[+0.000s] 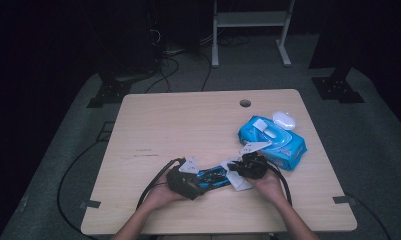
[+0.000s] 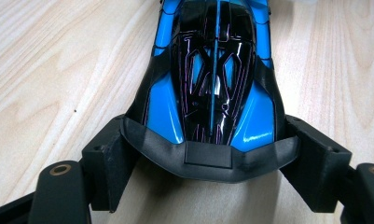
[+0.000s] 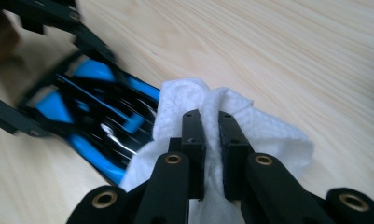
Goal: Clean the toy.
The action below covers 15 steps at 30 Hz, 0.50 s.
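We've got the blue and black plastic toy race car clamped at its near black bumper between our left gripper's two black jaws, its body running away from us over the pale wooden tabletop.

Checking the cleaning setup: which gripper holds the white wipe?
The right gripper, pinching the white wipe; the left gripper clamps the blue-and-black toy car.

Blue-and-black toy car with thin purple line pattern; white wet wipe; blue wipes pack; pale wood-grain table; black grippers.
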### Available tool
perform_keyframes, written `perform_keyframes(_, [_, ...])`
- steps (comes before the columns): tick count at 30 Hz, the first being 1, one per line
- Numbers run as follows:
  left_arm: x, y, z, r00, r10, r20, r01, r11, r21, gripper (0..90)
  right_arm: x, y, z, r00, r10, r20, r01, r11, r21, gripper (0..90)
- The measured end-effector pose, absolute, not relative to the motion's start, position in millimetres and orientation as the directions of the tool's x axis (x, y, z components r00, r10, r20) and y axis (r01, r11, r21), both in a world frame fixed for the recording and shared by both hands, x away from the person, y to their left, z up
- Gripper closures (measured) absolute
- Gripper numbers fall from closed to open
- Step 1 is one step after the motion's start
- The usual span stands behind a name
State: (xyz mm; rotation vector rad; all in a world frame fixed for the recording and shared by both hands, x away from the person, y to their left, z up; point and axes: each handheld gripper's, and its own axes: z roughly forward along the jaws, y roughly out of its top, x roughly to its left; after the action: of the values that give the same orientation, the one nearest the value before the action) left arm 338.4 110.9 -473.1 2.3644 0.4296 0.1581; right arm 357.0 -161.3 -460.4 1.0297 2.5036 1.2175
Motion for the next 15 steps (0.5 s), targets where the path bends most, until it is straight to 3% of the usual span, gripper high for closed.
perform_keyframes(4, [338.9, 112.3, -473.2, 0.938, 0.347, -0.010, 0.262, -0.686, 0.679, 24.3, 358.9, -178.4, -463.8, -0.699, 0.707, 0.104, 0.556, 0.446, 0.702, 82.8])
perform_keyframes(10, [338.9, 112.8, -472.7, 0.938, 0.347, -0.010, 0.262, -0.691, 0.674, 24.3, 349.7, -173.0, -456.4, -0.737, 0.658, 0.154, 0.527, 0.419, 0.739, 82.7])
perform_keyframes(15, [338.8, 114.7, -472.7, 0.938, 0.348, -0.008, 0.262, -0.690, 0.675, 24.3, 345.9, -177.1, -462.6, -0.736, 0.661, 0.147, 0.541, 0.443, 0.715, 82.7])
